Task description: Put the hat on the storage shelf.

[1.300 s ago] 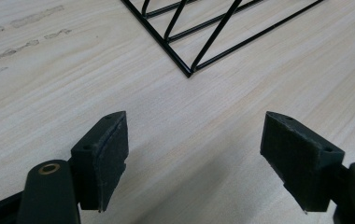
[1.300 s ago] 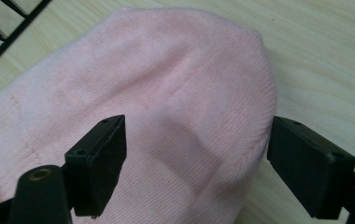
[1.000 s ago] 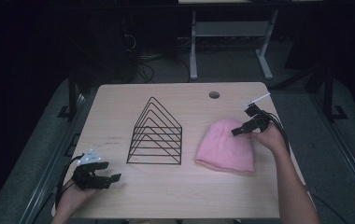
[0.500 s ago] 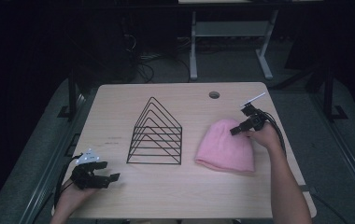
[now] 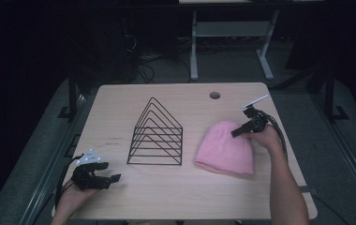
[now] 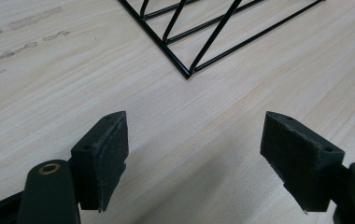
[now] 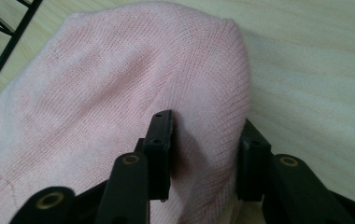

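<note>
The right hand-held gripper (image 7: pixel 203 140) has just been closing, and its jaws now stand fairly narrow around a raised fold at the crown end of the pink beanie (image 7: pixel 119 93); in the right gripper view the knit bulges up between the two pads and looks pinched, though the pad faces are hidden by the fabric, so a firm hold is likely rather than certain. In the high view this right hand-held gripper (image 5: pixel 241 131) sits at the far right part of the pink beanie (image 5: pixel 223 150), which lies flat on the right half of the desk (image 5: pixel 166 197), its cuff toward the near edge. That closing suggests the grasp step is being completed and a lift could follow; with only a fold caught, the soft knit may slip or stretch. Just beside the beanie, at the middle of the desk, stands the black wire rack (image 5: pixel 157 136), apart from it. The left hand-held gripper (image 5: pixel 113 179) rests near the near left corner, and in the left gripper view its jaws stand wide apart over bare wood with nothing between them, a corner of the wire rack (image 6: pixel 189 70) ahead.
</note>
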Tool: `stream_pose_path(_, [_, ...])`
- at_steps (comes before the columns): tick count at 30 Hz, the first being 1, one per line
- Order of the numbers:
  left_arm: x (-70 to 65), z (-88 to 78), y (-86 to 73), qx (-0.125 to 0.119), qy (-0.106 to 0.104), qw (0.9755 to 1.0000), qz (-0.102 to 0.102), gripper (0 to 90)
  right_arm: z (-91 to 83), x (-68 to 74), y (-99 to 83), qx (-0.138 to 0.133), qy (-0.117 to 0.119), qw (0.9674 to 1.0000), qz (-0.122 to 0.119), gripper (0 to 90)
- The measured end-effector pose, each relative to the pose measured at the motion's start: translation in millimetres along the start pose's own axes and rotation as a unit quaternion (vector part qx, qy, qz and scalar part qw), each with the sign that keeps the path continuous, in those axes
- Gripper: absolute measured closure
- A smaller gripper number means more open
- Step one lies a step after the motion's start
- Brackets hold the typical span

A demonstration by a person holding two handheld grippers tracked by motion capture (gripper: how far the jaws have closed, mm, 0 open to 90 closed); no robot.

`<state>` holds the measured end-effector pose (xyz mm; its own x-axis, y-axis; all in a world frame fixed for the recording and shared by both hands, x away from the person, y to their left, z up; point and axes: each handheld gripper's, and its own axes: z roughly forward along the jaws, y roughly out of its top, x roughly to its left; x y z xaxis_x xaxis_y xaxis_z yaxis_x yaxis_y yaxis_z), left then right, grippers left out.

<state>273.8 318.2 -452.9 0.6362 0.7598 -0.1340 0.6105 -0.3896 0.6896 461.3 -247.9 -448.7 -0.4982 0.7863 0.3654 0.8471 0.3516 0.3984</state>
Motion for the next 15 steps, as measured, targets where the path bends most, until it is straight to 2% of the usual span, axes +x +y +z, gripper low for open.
stream_pose_path(3, [0.3, -0.2, -0.3, 0.000, 0.001, 1.0000, 0.001, 23.7, -0.2, -0.6, -1.7, -0.005, 0.006, 1.0000, 0.005, 65.5])
stream_pose_path(4, [0.0, -0.3, -0.5, -0.002, 0.002, 1.0000, -0.001, 23.7, -1.2, -1.7, -3.1, -0.010, 0.007, 0.9999, 0.003, 69.4])
stream_pose_path(7, [-0.5, -1.2, -0.2, 0.000, 0.004, 1.0000, 0.002, 23.6, -3.2, 0.6, -4.5, -0.016, 0.007, 0.9999, -0.002, 72.9])
stream_pose_path(14, [-0.7, -2.0, -0.2, -0.003, 0.002, 1.0000, -0.001, 23.6, -13.0, 4.8, -7.2, -0.025, 0.013, 0.9996, -0.009, 75.4])
stream_pose_path(15, [-0.5, -2.1, 0.1, -0.001, 0.003, 1.0000, 0.003, 23.7, -15.1, 5.8, -7.8, -0.028, 0.014, 0.9995, -0.009, 75.5])
